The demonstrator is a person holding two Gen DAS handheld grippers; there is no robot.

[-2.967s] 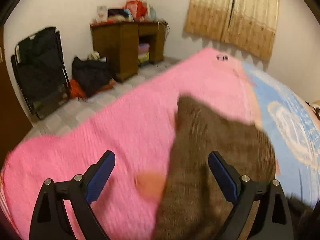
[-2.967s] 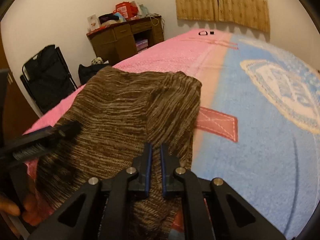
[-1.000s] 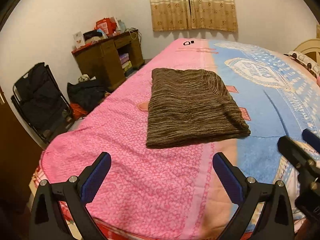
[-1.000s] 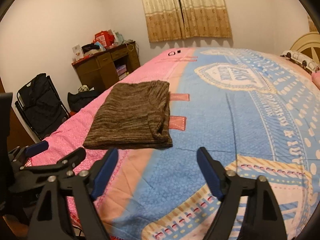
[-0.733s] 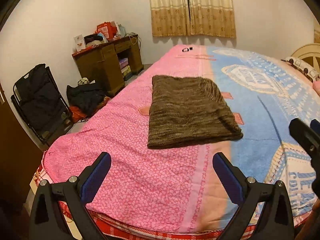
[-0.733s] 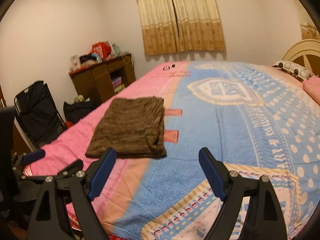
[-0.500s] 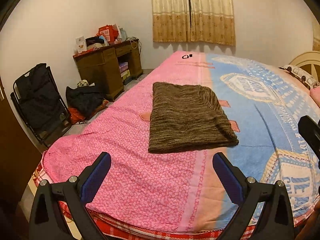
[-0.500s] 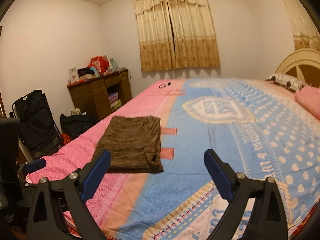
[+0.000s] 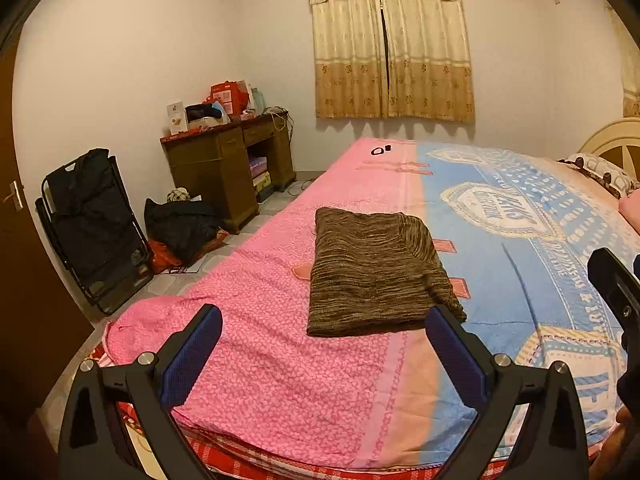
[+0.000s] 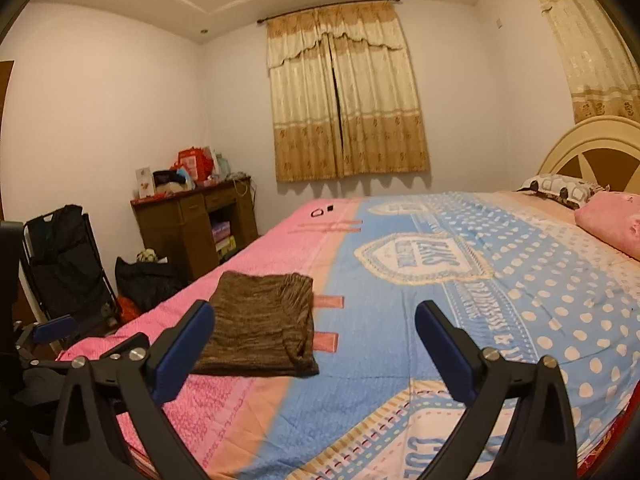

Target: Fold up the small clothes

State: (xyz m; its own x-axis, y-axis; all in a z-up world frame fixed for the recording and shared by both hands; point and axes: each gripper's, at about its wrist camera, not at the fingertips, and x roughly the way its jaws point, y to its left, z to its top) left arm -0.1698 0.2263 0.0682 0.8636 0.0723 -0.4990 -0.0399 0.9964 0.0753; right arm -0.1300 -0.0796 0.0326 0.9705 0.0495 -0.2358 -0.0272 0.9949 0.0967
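A brown striped knit garment (image 9: 374,268) lies folded flat as a rectangle on the bed's pink and blue cover (image 9: 280,352). It also shows in the right wrist view (image 10: 260,326). My left gripper (image 9: 322,344) is open and empty, held back from the bed's near edge, well short of the garment. My right gripper (image 10: 314,340) is open and empty, raised above the bed's near edge. The right gripper's body shows at the right edge of the left wrist view (image 9: 616,296). The left gripper's fingertip shows at the left of the right wrist view (image 10: 54,330).
A wooden desk (image 9: 228,168) piled with items stands by the far wall. A black folding chair (image 9: 94,224) and a dark bag (image 9: 180,228) sit on the floor at the left. Pillows (image 10: 600,208) and a headboard (image 10: 596,152) are at the right. Small black items (image 9: 380,150) lie on the bed's far end.
Three seconds ago my right gripper was shut on the garment; it has since let go. Both grippers have pulled back and risen, so the garment looks smaller and farther away.
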